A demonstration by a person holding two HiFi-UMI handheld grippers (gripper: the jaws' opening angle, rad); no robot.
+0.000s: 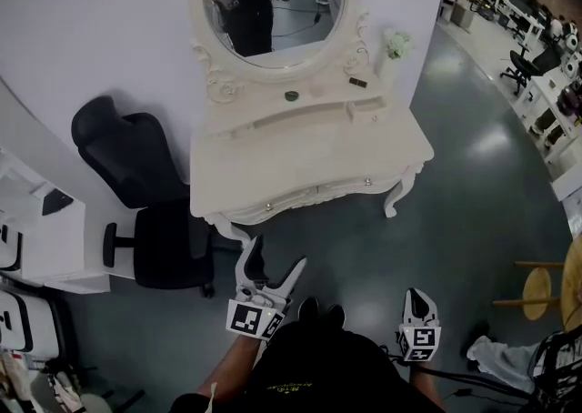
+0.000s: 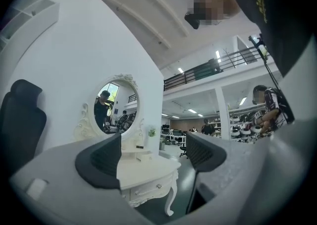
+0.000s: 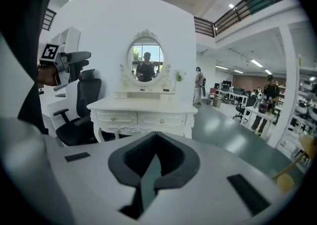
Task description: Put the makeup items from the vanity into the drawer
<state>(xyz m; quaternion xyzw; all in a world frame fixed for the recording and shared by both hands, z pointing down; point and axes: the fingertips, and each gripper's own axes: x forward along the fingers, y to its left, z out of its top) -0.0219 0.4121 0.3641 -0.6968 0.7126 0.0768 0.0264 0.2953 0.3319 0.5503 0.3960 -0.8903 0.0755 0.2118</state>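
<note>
The left gripper (image 1: 278, 252) gapes empty, the right gripper (image 1: 417, 293) sits closed; 2 dark items (image 1: 291, 95) on the far vanity (image 1: 309, 152) are too small to identify.

The person wears a black shirt (image 1: 320, 367) with small yellow lettering. The left gripper (image 1: 277, 255) and right gripper (image 1: 417, 295) are white plastic with dark padded jaws, each bearing a cube (image 1: 251, 318) of black-and-white square markers.

No text, label or number can be read.
</note>
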